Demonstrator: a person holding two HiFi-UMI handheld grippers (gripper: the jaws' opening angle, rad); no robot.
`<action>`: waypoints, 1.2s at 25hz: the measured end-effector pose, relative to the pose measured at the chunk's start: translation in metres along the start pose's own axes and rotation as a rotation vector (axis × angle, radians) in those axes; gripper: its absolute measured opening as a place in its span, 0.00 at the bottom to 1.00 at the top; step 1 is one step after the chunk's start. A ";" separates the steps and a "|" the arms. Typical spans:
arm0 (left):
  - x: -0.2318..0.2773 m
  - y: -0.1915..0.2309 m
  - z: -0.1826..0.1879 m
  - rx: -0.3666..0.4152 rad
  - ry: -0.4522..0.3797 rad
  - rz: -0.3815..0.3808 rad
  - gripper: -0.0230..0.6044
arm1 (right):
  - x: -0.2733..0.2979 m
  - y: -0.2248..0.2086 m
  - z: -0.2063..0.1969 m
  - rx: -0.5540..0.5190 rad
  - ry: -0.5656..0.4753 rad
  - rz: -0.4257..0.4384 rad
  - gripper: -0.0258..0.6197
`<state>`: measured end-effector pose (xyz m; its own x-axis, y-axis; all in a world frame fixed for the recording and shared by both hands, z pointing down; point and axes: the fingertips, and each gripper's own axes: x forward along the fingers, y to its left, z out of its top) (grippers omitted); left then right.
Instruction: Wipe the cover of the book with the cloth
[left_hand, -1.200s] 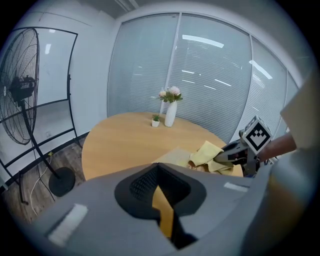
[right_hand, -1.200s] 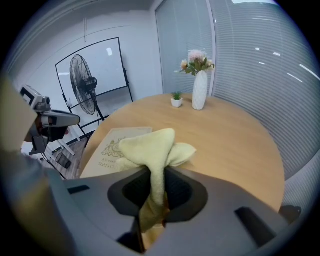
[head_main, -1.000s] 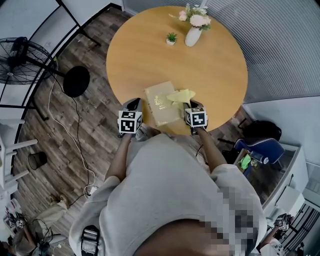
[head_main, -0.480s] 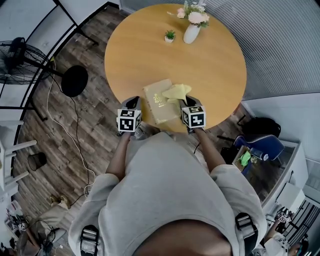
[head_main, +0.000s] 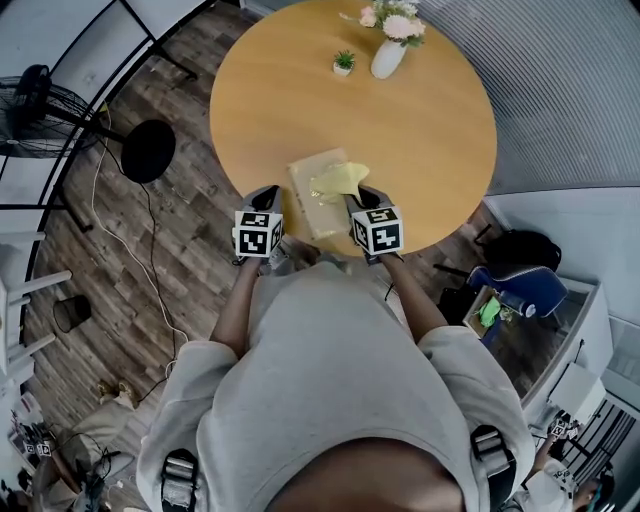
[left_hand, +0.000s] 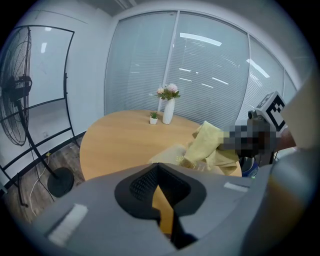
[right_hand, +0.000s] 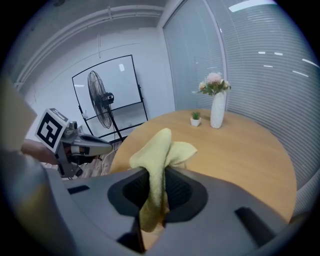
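A tan book (head_main: 307, 200) lies on the round wooden table (head_main: 430, 130) near its front edge. Over the book's right half hangs a yellow cloth (head_main: 338, 180), with my right gripper (head_main: 358, 200) shut on it. In the right gripper view the cloth (right_hand: 156, 150) is pinched between the jaws and its free end flops forward. My left gripper (head_main: 265, 198) sits shut and empty at the table's edge, just left of the book. In the left gripper view the book (left_hand: 169, 154) and the cloth (left_hand: 209, 145) lie ahead to the right.
A white vase of flowers (head_main: 388, 50) and a small potted plant (head_main: 343, 66) stand at the table's far side. On the wooden floor to the left are a standing fan (head_main: 38, 100) and a black round base (head_main: 148, 151). A blue chair (head_main: 515, 290) sits at right.
My right gripper has carried the cloth leftwards, from the book's right edge onto its cover. The left gripper has hardly moved.
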<state>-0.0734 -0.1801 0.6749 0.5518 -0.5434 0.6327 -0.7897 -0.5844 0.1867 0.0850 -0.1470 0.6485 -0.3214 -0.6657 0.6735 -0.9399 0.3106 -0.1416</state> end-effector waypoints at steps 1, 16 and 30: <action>0.000 0.001 -0.001 -0.001 0.002 0.001 0.05 | 0.001 0.004 -0.001 0.001 0.002 0.007 0.15; -0.002 0.005 -0.016 -0.030 0.024 0.004 0.05 | 0.015 0.056 -0.025 -0.028 0.081 0.109 0.15; -0.002 0.019 -0.033 -0.053 0.061 0.010 0.05 | 0.036 0.079 -0.062 0.012 0.182 0.141 0.15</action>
<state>-0.0985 -0.1707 0.7022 0.5273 -0.5103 0.6794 -0.8092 -0.5455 0.2182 0.0063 -0.1046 0.7070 -0.4250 -0.4820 0.7662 -0.8887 0.3830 -0.2520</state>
